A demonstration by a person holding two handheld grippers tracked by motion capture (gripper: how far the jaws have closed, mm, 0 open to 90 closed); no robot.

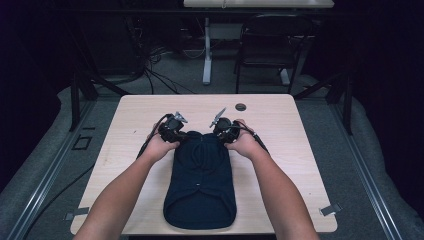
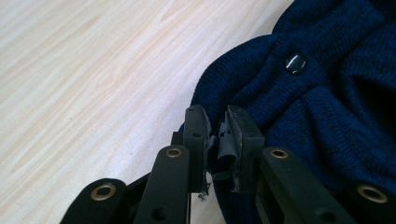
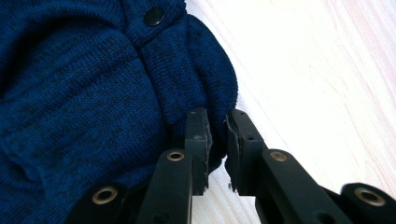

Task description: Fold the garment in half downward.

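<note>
A: Sweater (image 1: 201, 182) lies mid-table (image 1: 280, 115), folded. Left tool (image 2: 217, 135) and right tool (image 3: 217, 135) sit at its far corners, jaws a bit apart with the knit edge between, not pinched yet.

B: Close both w/ equal bite, then lift together so the fold stays straight.
</note>
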